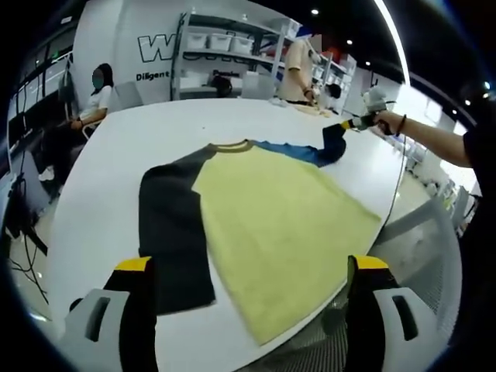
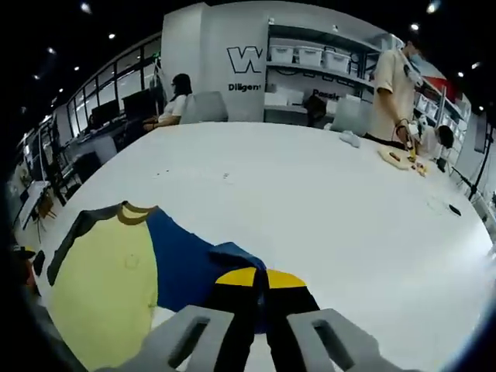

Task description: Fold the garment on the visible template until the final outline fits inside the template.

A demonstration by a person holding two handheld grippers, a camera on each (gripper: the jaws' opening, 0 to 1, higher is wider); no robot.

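My left tongs [image 1: 252, 287] stand wide open with nothing between them, their yellow-tipped jaws framing the near hem of the garment [image 1: 283, 232]. I judge I have parked them here, just off the cloth, so they can pin or pick up this end once the other side is dealt with. Just ahead of them the yellow body panel lies flat on the white counter [image 1: 116, 155], with the dark sleeve [image 1: 174, 240] spread smooth beside the left jaw, so that side looks ready to fold. Past the collar, the blue sleeve [image 1: 298, 151] runs away from the left tongs to where my right tongs [image 1: 353, 124] hold its dark cuff. In the right gripper view those right tongs [image 2: 260, 283] are closed, the yellow tips meeting on the bunched blue sleeve [image 2: 198, 260], and the cloth is slightly lifted and drawn. I read that as carrying the sleeve inward across the body to narrow the outline. I cannot make out any template marking on the counter, so I can't tell how the garment sits against it. I would say the folding is at an early stage. Beyond the right tongs the counter [image 2: 310, 194] stretches bare, then comes a standing person [image 2: 391, 89] working at its far edge, a seated person [image 2: 177, 101] to the left, and shelving with bins [image 2: 310, 58] against the wall.
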